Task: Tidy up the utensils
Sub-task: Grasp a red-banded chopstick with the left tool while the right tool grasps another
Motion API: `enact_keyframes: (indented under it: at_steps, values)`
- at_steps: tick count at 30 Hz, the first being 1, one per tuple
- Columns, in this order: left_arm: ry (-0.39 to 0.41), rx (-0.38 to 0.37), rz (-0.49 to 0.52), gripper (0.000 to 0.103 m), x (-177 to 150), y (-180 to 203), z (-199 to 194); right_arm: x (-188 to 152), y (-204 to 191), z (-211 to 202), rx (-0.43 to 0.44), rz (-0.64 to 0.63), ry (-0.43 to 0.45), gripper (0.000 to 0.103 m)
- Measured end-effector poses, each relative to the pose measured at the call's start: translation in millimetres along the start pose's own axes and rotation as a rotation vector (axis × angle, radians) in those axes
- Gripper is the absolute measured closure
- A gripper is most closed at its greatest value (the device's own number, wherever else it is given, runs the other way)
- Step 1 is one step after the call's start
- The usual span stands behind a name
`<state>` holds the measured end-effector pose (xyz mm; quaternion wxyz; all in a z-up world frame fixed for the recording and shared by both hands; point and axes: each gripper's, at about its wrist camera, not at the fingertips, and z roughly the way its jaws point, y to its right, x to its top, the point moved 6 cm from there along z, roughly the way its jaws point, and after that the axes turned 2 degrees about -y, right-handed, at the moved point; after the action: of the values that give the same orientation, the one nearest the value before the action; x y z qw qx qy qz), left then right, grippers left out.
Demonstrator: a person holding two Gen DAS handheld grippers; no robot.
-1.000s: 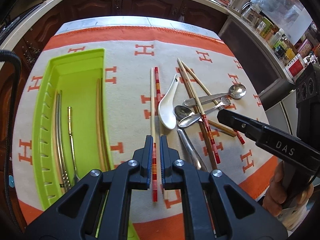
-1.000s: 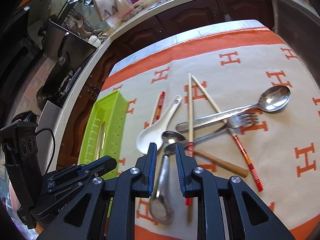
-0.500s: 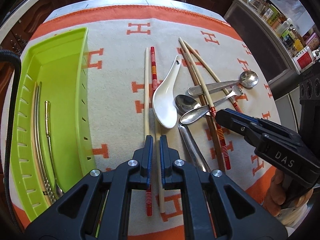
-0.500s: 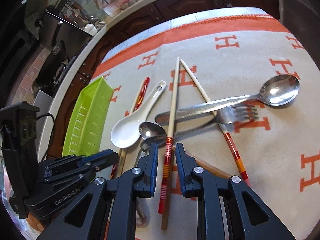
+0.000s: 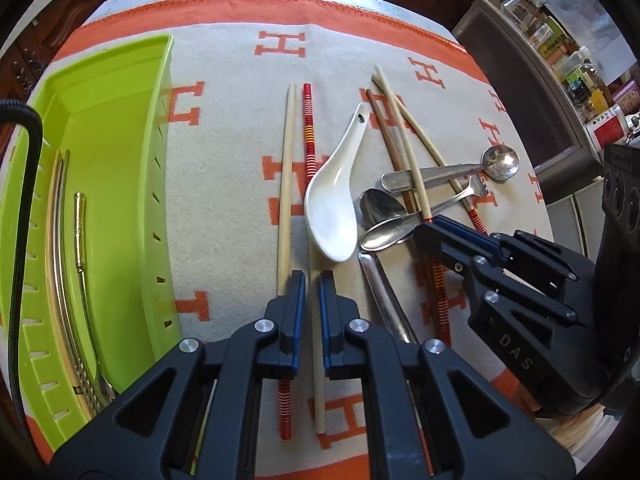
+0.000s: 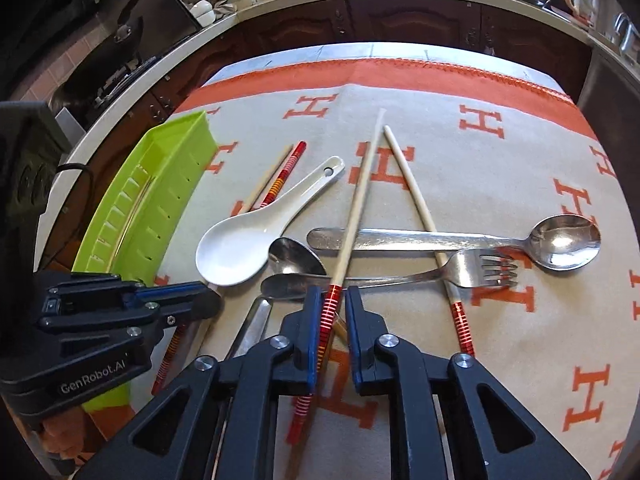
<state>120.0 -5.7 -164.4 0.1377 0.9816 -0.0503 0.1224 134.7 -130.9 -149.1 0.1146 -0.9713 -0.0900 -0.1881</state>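
One chopstick (image 6: 348, 240) between right gripper (image 6: 333, 300) jaws

Glossy white ceramic spoon (image 5: 331, 216), shiny metal fork (image 6: 476, 268), matt woven cloth (image 5: 224, 208), smooth green plastic tray (image 5: 108, 128)

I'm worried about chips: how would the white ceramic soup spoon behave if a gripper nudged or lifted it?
The white ceramic soup spoon looks glazed, so probably slippery between jaws. It is likely rigid and brittle, liable to chip against the metal spoon beside it. Its rounded bowl may let it rock or pivot when pushed.
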Motion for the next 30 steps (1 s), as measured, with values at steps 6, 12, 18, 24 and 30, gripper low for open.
enact_keyframes:
  at_steps: [6, 12, 18, 24, 30]
  values:
    - [0.021, -0.029, -0.020, 0.099, 3.4, -5.8, -13.7, 1.3, 10.2, -6.5, 0.106, 0.088, 0.024, 0.098]
    - [0.028, 0.031, -0.018, 0.099, 9.1, -11.1, -13.8, -0.7, 15.2, -12.8, 0.175, 0.142, 0.041, 0.098]
    - [0.012, 0.136, 0.043, 0.099, 12.6, -4.4, -5.6, -2.1, 15.7, -21.9, 0.191, 0.148, 0.067, 0.098]
    - [-0.005, 0.191, 0.106, 0.095, 11.0, 2.7, 7.8, -6.3, 16.6, -30.1, 0.213, 0.158, 0.080, 0.098]
    - [0.006, 0.185, 0.101, 0.094, 10.4, 5.5, 9.9, -7.2, 19.9, -31.5, 0.240, 0.179, 0.079, 0.098]
